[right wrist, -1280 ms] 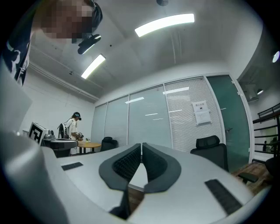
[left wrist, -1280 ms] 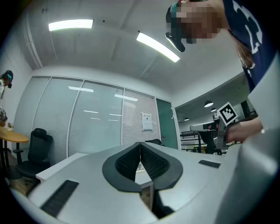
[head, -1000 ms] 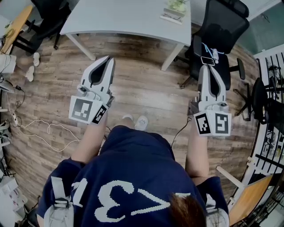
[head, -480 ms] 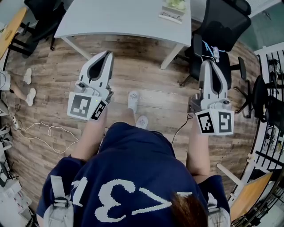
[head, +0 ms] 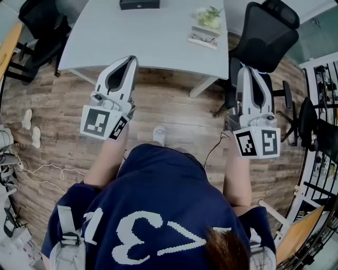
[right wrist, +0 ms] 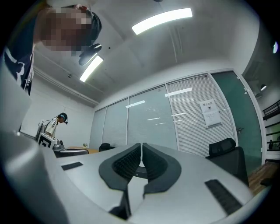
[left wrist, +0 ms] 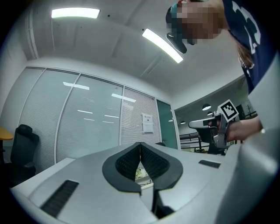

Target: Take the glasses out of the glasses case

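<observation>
**Stance before the table, seen from the head.** The left gripper [head: 128, 60] and the right gripper [head: 248, 70] are held raised over the brown wood-plank floor [head: 169, 108]. In each gripper view the ribbed black jaws are pressed together with nothing between them.

A black oblong box [head: 139, 4], judged to be the glasses case, lies at the far edge of the pale grey rectangular table [head: 132, 37], well apart from both grippers. It is cut by the frame, so the lid's position cannot be told, and no glasses are seen in it.

The case is judged rigid, light and smooth-shelled, and so liable to slide. The body would best be pinned by one gripper while the lid is lifted at its front lip. The glasses are judged light and fragile, to be taken at the bridge or a temple, never by the lenses.

The middle of the table is bare. A white booklet [head: 203, 38] and a small green plant [head: 209, 15] occupy the far right corner, and a black mesh office chair [head: 269, 31] stands just beside it. A long reach across the near edge is called for.
</observation>
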Tool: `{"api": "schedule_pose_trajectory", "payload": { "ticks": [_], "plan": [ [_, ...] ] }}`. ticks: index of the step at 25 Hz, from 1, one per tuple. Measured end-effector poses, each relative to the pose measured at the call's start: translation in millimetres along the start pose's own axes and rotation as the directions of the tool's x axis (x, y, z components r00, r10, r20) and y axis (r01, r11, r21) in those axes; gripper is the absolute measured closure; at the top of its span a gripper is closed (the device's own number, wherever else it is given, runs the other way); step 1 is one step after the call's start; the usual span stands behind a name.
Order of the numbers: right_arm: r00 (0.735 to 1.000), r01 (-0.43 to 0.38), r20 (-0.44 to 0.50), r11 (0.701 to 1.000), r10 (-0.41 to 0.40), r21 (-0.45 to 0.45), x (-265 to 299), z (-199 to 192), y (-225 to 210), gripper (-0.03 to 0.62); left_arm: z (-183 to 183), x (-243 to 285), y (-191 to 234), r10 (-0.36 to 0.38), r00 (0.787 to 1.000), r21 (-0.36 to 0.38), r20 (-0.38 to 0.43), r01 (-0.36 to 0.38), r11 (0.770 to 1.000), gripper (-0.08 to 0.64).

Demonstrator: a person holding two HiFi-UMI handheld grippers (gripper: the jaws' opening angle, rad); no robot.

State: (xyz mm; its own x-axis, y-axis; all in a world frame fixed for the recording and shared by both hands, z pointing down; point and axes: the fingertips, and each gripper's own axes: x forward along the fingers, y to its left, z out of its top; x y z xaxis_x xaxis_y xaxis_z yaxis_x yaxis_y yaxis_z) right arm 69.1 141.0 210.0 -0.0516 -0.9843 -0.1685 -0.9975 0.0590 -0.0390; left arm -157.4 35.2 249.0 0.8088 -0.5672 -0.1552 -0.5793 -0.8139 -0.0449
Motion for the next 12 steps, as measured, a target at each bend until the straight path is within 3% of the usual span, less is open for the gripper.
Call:
{"api": "schedule_pose_trajectory", "payload": {
  "ticks": [12],
  "plan": [
    [0.998,0.032,-0.054,0.999,-0.031,0.015,73.8,-28.1,-48.6,0.561,-32.7,75.9,46.0,-0.014,0.999,-0.043,-0.043,0.012,0.999,0.543]
  ]
}}
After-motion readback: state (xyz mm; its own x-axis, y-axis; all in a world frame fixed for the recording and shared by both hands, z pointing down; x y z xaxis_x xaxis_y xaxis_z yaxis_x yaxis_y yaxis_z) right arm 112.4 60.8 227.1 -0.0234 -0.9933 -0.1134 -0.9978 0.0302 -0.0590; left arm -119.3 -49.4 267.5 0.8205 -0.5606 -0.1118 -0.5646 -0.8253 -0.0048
